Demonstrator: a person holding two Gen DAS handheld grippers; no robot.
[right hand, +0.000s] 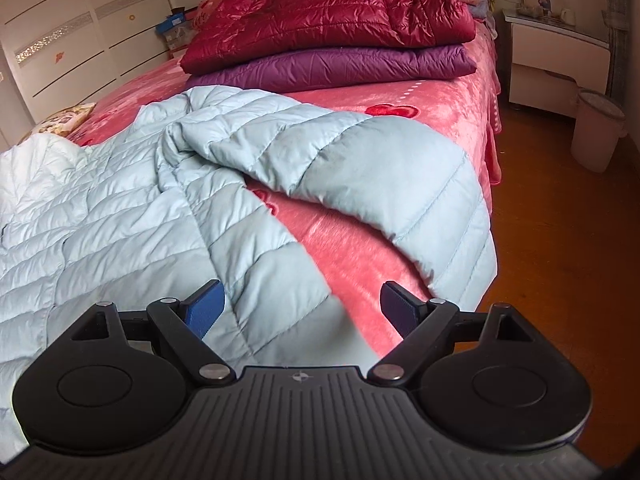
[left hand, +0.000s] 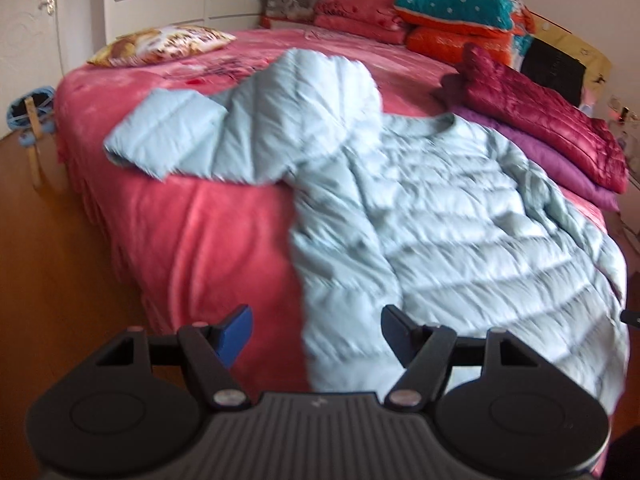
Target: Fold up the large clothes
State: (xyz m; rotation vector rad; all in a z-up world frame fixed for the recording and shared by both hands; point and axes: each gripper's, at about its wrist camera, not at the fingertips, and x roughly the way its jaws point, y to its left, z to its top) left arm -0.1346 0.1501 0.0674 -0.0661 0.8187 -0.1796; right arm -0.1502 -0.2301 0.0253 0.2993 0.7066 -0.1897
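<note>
Left gripper [left hand: 317,334]: jaws spread wide, blue pads clear of any cloth, poised over the near edge of the bed [left hand: 208,240] where the hem of the jacket hangs down the side. Right gripper [right hand: 302,306]: jaws likewise spread wide, holding nothing, over the near edge at the jacket's other side. Pale blue quilted down jacket [left hand: 440,216]: laid flat across the near part of the bed, unfolded, collar toward the far side; one sleeve [left hand: 168,136] bent out toward the bed's left edge, the other sleeve [right hand: 360,168] draped toward the near right corner, its cuff hanging over the edge. Pink plush bedspread with red heart print [right hand: 400,112]: covers the whole bed, bare between the jacket and the stack beyond. Folded purple jacket [right hand: 332,66]: on the right side of the bed past the blue jacket, with a folded dark red quilted jacket [right hand: 328,20] lying on top of it. Patterned cushion [left hand: 160,44]: at the far left corner. Folded bedding in teal and orange [left hand: 460,16]: stacked along the far edge. White bedside cabinet [right hand: 556,48] and pale waste bin [right hand: 596,132]: on the wooden floor beyond the right edge.
</note>
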